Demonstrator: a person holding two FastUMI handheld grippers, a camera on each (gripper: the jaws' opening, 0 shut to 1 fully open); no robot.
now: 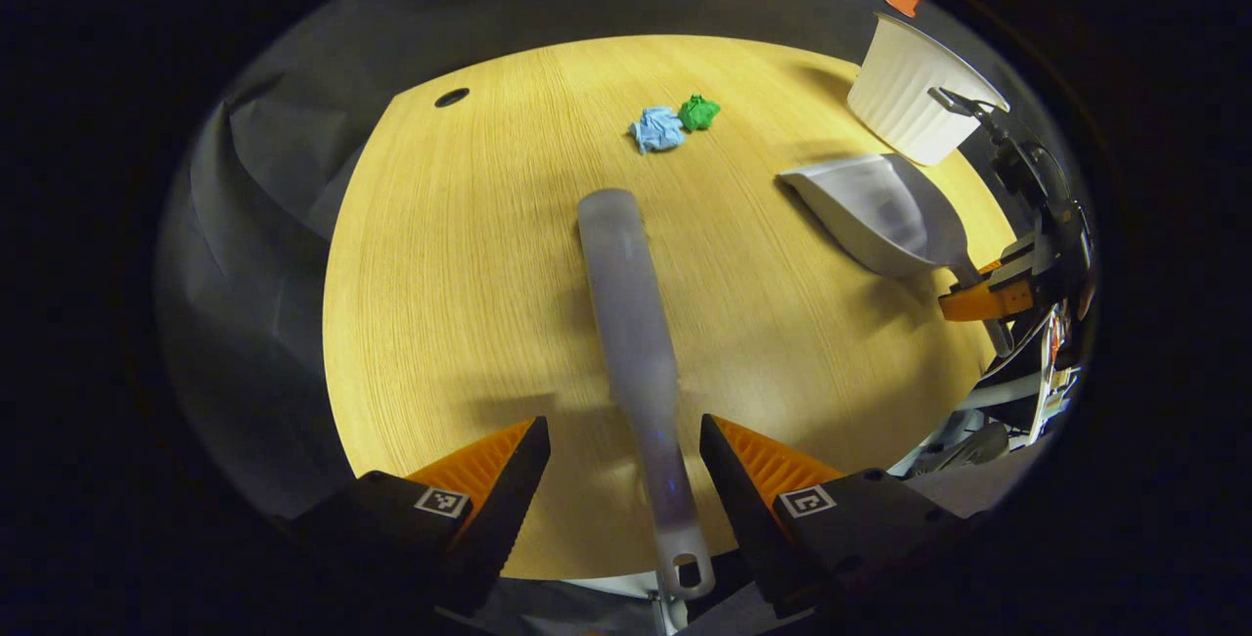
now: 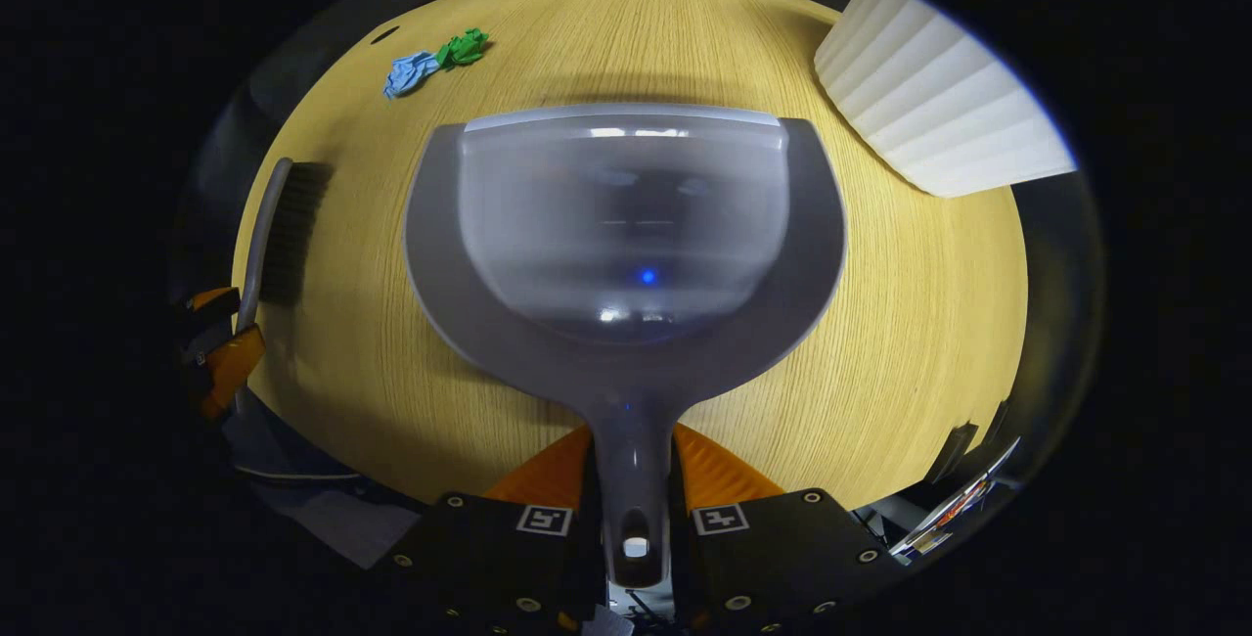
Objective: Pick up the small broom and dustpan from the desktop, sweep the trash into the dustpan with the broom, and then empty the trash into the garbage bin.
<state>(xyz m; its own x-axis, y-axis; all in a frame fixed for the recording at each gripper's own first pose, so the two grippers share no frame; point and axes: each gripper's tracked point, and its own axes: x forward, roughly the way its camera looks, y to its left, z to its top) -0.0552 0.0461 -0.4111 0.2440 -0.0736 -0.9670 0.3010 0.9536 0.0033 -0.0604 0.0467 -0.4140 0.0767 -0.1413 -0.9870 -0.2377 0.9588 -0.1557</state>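
Left hand-held gripper (image 1: 624, 465) agape astride broom (image 1: 636, 342) handle

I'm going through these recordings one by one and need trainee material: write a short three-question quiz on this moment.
1. True or false: the right gripper has its fingers pressed on the dustpan handle.
2. The left gripper stands with the broom handle between its fingers. Are they A) closed on it, or B) open, apart from it?
3. Fill in: the two paper scraps on the table, one blue and one green, lie ____ each other.

Key: 1 true; 2 B; 3 beside (touching).
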